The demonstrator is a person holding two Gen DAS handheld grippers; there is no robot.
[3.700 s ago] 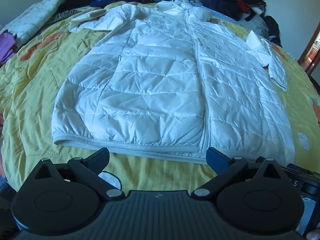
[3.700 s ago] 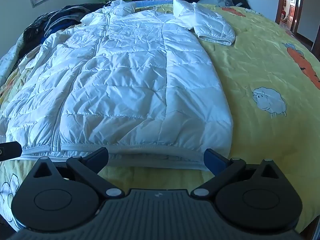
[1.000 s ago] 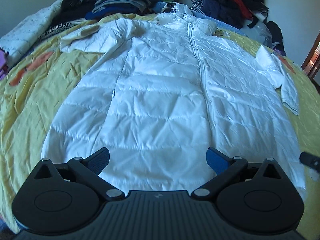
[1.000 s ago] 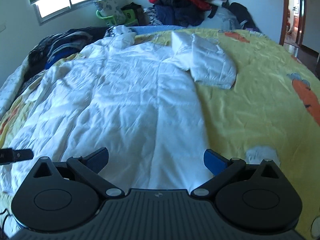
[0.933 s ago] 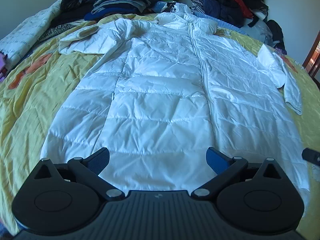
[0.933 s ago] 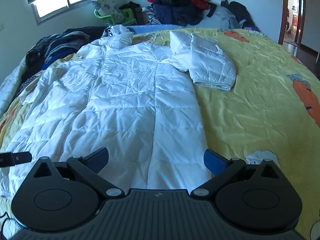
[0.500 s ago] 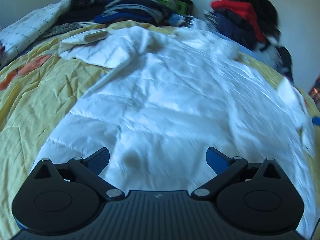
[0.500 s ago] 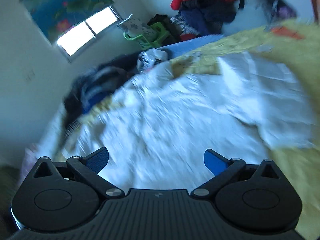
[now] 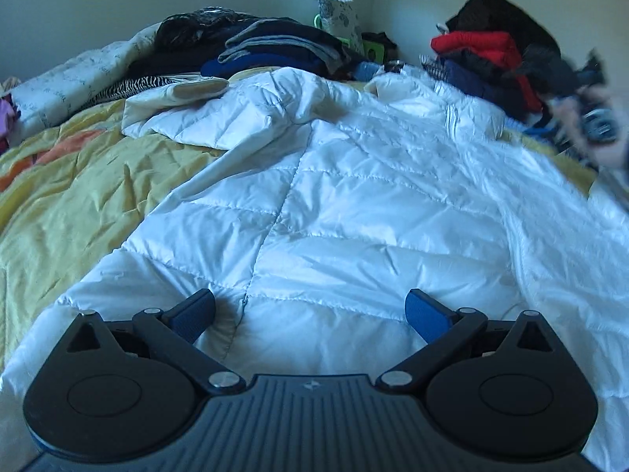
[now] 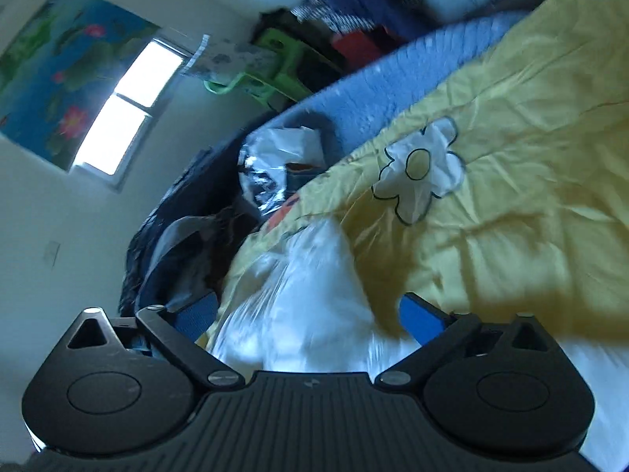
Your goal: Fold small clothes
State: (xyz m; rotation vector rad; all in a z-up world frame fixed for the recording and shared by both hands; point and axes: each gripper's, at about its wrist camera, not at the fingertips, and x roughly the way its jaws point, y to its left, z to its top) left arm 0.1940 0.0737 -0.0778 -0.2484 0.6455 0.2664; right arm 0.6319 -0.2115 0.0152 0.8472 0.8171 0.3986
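The left gripper (image 9: pixel 310 312) hangs low over the lower body of the white padded jacket (image 9: pixel 354 212), jaws spread wide and holding nothing. The right gripper (image 10: pixel 308 318) is rolled sideways near the head end of the bed, jaws equally wide, with blurred white jacket fabric (image 10: pixel 306 306) between the fingers but not pinched. The jacket lies flat and zipped along the middle of the yellow bedspread (image 9: pixel 90 181), its left sleeve (image 9: pixel 204 118) stretched toward the left edge. No fold shows yet, so by my reading sleeves and body are all left to do.
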